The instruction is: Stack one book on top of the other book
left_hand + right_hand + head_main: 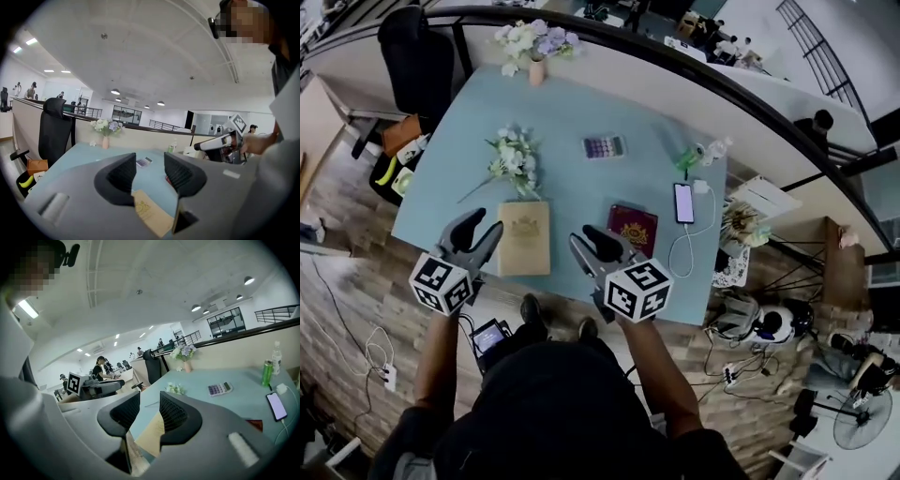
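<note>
Pre-grasp: left tool (476, 230), right tool (598, 244) both released (nothing held). Next: grip red book (637, 223) beside right tool, set on tan book (525, 239).

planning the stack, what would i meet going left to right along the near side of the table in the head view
left gripper → tan book → maroon book → phone
</note>
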Tool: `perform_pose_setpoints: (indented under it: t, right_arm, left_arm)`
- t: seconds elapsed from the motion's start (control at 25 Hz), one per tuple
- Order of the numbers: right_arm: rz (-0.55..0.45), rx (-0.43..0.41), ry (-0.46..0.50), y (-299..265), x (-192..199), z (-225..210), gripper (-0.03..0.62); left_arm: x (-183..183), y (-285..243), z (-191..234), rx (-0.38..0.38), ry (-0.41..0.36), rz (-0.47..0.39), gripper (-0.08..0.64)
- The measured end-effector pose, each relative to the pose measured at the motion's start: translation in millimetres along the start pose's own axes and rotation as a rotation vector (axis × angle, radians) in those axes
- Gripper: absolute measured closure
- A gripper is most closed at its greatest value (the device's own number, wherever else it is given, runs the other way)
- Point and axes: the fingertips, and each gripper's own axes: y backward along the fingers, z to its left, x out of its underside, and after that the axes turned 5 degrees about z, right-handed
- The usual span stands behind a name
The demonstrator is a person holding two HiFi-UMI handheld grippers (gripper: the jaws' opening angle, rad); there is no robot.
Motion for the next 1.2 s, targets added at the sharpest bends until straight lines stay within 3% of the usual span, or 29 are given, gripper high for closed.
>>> perform_pose_setpoints:
  t: [0.36, 1.2]
  right_arm:
    - [0.076, 0.044, -0.072, -43, 32, -31, 0.463]
    - [0.293, 0.099, -0.227, -149, 145, -82, 0.462]
  left_arm:
    - [55, -28, 35, 0.005, 0.072, 0.091, 0.362]
    - [189, -62, 99, -0.044, 0.25, 0.303, 0.342]
